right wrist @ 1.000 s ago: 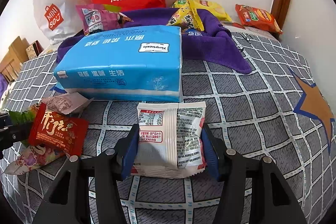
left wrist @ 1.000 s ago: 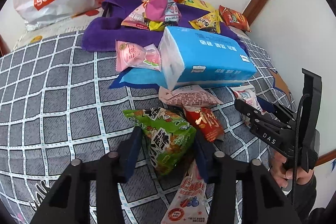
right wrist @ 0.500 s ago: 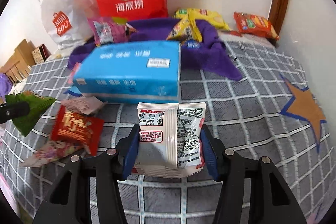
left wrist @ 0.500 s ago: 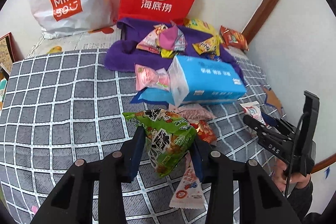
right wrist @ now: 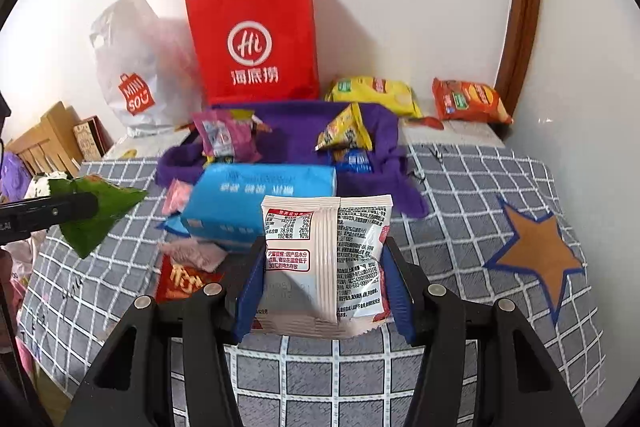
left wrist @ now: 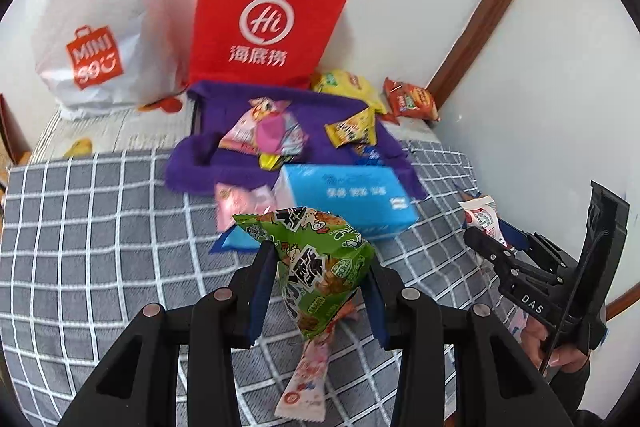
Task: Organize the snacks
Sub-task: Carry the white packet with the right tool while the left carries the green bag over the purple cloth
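Left gripper [left wrist: 318, 283] clamps the green packet [left wrist: 316, 263], right gripper [right wrist: 322, 291] the white packet [right wrist: 326, 259]; blue tissue pack [right wrist: 256, 203] lies ahead mid-bed, grey checked bedspread [right wrist: 480, 187] bare toward the right edge.

Bright even light, fisheye-warped edges, slight blur

I see a green snack packet [left wrist: 320, 267] and a white snack packet [right wrist: 326, 259] lifted clear of my checked bedspread [right wrist: 460, 187].

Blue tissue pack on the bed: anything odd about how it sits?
Yes. The blue tissue pack lies among the snacks, on top of a flat blue packet, with a pink packet against its end and a crumpled pink wrapper at its front edge. It is no snack.
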Available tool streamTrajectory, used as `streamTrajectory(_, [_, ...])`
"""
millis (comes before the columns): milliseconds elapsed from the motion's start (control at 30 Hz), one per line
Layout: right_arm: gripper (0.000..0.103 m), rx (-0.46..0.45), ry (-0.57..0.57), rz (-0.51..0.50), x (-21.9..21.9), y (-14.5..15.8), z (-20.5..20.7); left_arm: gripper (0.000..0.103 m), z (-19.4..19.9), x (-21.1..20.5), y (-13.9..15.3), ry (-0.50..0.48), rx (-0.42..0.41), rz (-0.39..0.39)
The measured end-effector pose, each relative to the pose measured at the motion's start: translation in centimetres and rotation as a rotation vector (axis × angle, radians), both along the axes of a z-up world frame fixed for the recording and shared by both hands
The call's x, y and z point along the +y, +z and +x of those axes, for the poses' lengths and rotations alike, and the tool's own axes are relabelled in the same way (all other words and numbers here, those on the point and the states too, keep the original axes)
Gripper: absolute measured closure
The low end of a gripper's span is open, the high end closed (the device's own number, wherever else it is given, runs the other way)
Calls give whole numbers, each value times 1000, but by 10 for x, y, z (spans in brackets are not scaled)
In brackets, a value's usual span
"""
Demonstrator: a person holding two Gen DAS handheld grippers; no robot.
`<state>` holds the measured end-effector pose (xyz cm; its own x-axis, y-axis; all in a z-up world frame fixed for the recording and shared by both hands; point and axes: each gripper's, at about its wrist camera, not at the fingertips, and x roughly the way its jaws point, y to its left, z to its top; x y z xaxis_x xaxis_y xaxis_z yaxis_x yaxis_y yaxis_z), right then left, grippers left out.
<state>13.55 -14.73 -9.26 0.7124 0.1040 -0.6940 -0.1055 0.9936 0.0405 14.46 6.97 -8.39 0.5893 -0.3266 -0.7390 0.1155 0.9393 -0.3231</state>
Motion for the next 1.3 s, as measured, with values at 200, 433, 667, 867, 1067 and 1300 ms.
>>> streamTrajectory(200, [48, -37, 11, 5, 2, 19, 7, 64, 16, -12, 16, -30, -25, 5])
streamTrajectory(433, [48, -43, 7, 41, -2, 30, 28, 64, 42, -25, 25, -62, -25, 18])
streamTrajectory(667, [48, -45, -7, 45, -5, 35, 59, 64, 68, -31, 35, -83, -37, 31])
streamTrajectory(867, [48, -49, -10, 41, -5, 38, 89, 64, 94, -33, 36, -93, -34, 29])
streamTrajectory(1067, [48, -53, -4, 46, -2, 43, 119, 64, 120, -32, 38, -98, -35, 34])
streamTrajectory(1300, [48, -30, -4, 70, -2, 41, 154, 64, 149, -27, 39, -94, -35, 37])
